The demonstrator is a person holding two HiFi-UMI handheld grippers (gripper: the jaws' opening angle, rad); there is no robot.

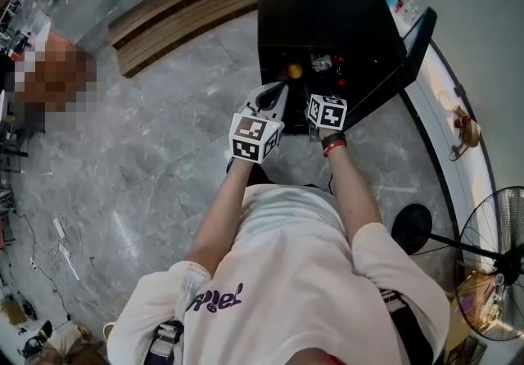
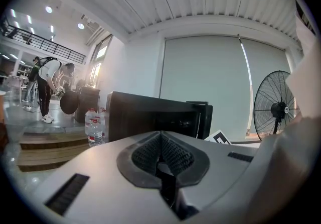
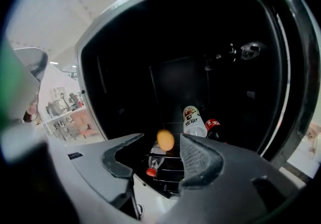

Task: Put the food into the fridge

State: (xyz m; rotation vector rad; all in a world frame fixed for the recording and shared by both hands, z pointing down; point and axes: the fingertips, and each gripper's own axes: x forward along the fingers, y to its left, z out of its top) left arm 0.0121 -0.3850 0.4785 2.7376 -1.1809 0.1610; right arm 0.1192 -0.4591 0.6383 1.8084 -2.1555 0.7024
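The right gripper (image 3: 162, 148) has its jaws apart with nothing pressed between the pads. Just past its tips, seen through the gap, is a small round orange piece of food (image 3: 165, 139). No pad touches it, and it lies within the mouth of the fridge (image 3: 125, 57). Whether it sits on the wire rack (image 3: 168, 160) below it I cannot tell, since it looks slightly blurred. Beyond it and a little to the right of the jaws stands a white-labelled bottle (image 3: 194, 121), with a red-capped bottle (image 3: 213, 128) just beside that. Another bottle with a red cap (image 3: 151, 171) lies lower, under the left jaw's tip. The fridge door (image 1: 417, 40) stands swung open, off to the right of this gripper.

The left gripper (image 2: 161, 143) has its jaws pressed together and carries nothing. It is held just to the left of the right gripper, outside the fridge and pointing roughly level at it. Farther out on its left are water bottles (image 2: 94, 126) on wooden steps (image 2: 45, 142), and far on its right a standing fan (image 2: 277, 107).

I judge the placing to be about done. The orange food seems to be inside, both grippers are free, and no other food shows outside the fridge in these views. What seems to be left is drawing the right gripper clear of the opening and closing the door, which is still open.
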